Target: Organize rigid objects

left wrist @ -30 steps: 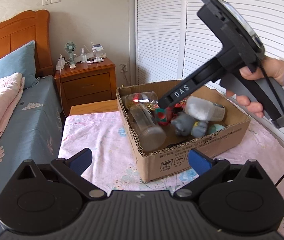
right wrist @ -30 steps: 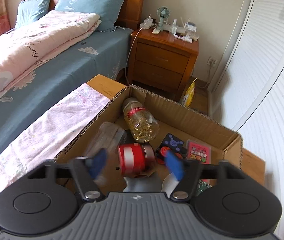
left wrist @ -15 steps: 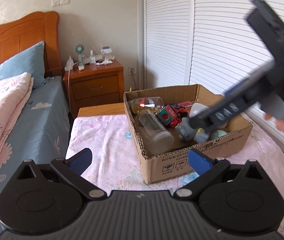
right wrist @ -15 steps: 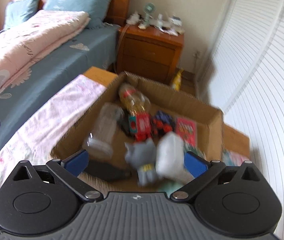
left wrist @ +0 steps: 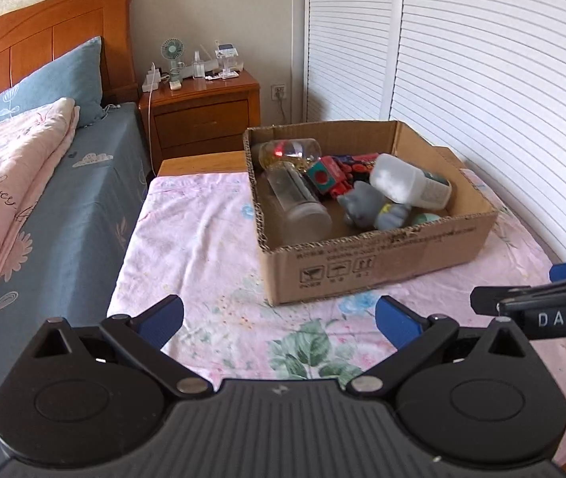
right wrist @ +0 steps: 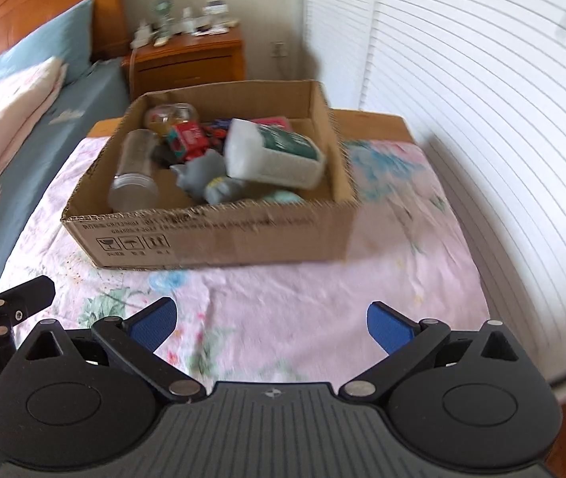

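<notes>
Both the left gripper [left wrist: 279,316] and the right gripper [right wrist: 269,320] hang spread and empty above the surface's pink floral cloth [left wrist: 211,263]. Beyond them sits the brown cardboard box [right wrist: 211,235], holding a clear plastic jar [right wrist: 133,175], grey elephant figurine [right wrist: 203,177], white rectangular bottle [right wrist: 275,155] and red toy block [right wrist: 187,141].

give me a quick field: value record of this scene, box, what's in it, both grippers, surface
surface: table under a pink floral cloth
box: open cardboard box standing on the cloth
contents: clear jar on its side, grey toy, white bottle lying across the pile, red toy
left hand-held gripper: open, holding nothing, short of the box
right hand-held gripper: open, holding nothing, short of the box
background: bed, wooden nightstand
</notes>
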Demonstrator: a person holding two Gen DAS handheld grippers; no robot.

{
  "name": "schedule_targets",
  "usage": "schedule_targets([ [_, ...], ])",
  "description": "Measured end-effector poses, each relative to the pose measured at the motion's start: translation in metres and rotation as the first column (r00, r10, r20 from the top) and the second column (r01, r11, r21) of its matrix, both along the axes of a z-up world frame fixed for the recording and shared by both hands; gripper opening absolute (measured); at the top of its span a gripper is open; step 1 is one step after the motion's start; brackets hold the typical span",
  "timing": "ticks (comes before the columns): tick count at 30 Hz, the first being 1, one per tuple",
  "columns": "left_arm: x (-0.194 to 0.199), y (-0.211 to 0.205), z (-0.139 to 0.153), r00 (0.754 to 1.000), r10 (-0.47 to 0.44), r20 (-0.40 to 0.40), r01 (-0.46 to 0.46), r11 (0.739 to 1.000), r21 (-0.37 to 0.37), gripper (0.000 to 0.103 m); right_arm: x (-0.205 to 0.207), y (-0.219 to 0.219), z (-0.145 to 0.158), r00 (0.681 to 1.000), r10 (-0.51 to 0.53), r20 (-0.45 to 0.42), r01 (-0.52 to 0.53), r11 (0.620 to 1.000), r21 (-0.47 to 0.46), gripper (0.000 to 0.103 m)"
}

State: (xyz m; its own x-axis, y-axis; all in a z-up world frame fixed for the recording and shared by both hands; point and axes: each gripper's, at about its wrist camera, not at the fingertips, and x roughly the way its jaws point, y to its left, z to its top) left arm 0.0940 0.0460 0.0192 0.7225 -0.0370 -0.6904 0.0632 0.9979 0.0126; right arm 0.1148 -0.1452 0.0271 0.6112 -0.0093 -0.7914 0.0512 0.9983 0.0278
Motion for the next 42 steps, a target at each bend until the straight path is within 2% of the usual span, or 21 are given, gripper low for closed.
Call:
schedule_targets([
  [3,-0.005,-0.007,0.006,1.000,0.002,0.000,-0.002,1.000,0.000,0.102,-0.013,-0.001,0.007,1.000,-0.006,0.020,0.005,1.000,0.016,0.103],
  [7,-0.011,-0.012,0.020,1.000,-0.001,0.023,0.001,1.000,0.005,0.102,-0.022,0.001,0.023,0.997,-0.013,0.073,0.015,1.000,-0.025,0.103],
  [14,-0.016,-0.013,0.034,0.998,0.026,0.052,-0.028,0.999,0.029,0.102,-0.029,-0.002,0.043,0.990,-0.026,0.136,0.028,0.999,-0.015,0.103],
  [42,-0.015,-0.015,0.031,0.999,0.039,0.037,-0.041,0.999,0.031,0.102,-0.027,0.001,0.037,0.993,-0.021,0.117,0.023,0.999,-0.023,0.103],
])
